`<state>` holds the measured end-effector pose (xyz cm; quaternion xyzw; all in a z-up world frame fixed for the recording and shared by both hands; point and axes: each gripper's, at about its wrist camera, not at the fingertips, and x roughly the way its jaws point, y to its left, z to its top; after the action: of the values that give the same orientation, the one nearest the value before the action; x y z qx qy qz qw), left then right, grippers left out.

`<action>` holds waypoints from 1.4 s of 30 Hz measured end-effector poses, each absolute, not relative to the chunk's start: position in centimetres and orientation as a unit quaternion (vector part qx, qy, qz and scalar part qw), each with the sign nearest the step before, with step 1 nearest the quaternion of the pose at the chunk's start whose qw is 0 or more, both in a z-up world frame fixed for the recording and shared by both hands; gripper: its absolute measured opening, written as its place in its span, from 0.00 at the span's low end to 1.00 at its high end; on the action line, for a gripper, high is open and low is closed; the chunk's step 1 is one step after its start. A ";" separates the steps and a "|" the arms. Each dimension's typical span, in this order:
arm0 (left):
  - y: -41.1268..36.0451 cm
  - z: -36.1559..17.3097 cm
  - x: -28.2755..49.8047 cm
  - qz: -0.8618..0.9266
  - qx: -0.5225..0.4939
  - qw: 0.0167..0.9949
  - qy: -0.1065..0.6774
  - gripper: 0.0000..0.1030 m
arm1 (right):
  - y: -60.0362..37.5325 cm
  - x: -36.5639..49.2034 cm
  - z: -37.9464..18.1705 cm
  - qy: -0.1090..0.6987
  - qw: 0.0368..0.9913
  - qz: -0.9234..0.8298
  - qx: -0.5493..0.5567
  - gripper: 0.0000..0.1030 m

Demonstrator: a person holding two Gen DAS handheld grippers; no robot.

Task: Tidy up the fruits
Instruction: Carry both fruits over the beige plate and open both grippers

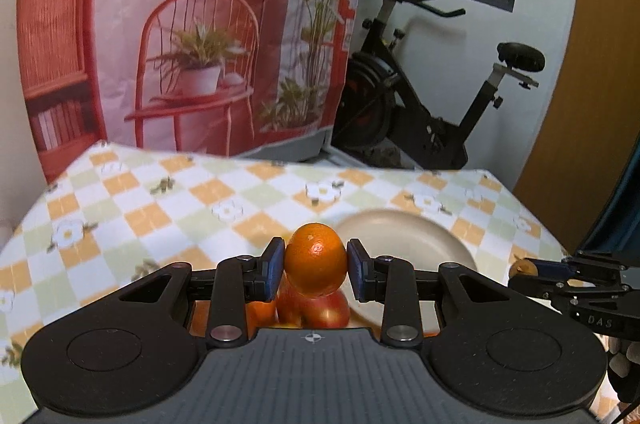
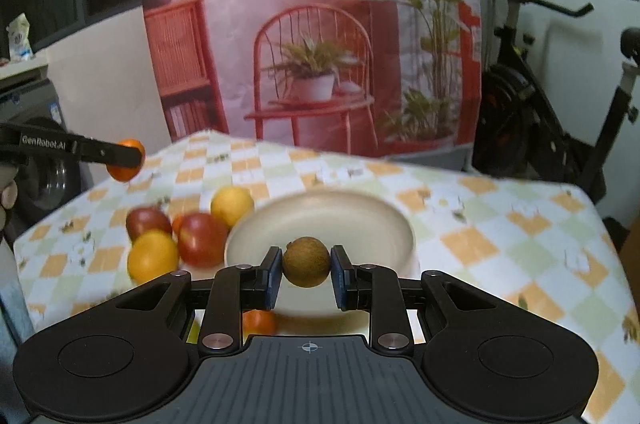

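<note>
My left gripper (image 1: 315, 266) is shut on a small orange tangerine (image 1: 315, 258) and holds it above a pile of fruit; it also shows in the right wrist view (image 2: 127, 159). My right gripper (image 2: 306, 268) is shut on a small brown round fruit (image 2: 306, 262) over the near rim of the cream plate (image 2: 360, 220); it also shows in the left wrist view (image 1: 524, 268). The plate (image 1: 420, 236) lies empty on the checked tablecloth. Left of the plate lie red apples (image 2: 200, 238), a yellow-orange fruit (image 2: 154, 256) and another yellow one (image 2: 232, 203).
The table (image 2: 500, 244) has a checked floral cloth. A printed backdrop (image 2: 312, 23) hangs behind it. An exercise bike (image 1: 420, 95) stands at the back right. A small orange fruit (image 2: 260, 322) lies under my right gripper.
</note>
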<state>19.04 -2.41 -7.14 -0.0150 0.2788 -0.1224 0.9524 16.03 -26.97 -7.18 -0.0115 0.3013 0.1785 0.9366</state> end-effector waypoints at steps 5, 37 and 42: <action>-2.8 -6.0 20.9 -0.125 -0.011 0.955 0.268 0.35 | -26.2 19.3 -6.0 0.285 0.942 0.177 -0.002 0.23; -11.0 -16.8 37.8 -0.208 0.033 0.872 0.441 0.35 | -26.3 34.5 -15.2 0.386 0.908 0.153 -0.051 0.23; -11.8 -17.4 38.2 -0.212 0.041 0.867 0.450 0.35 | -26.4 34.9 -15.6 0.390 0.906 0.157 -0.047 0.23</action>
<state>38.22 -11.80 -17.41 0.0405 0.4501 -0.2117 0.8666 34.87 -26.37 -15.62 -0.0465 0.3900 0.1571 0.9061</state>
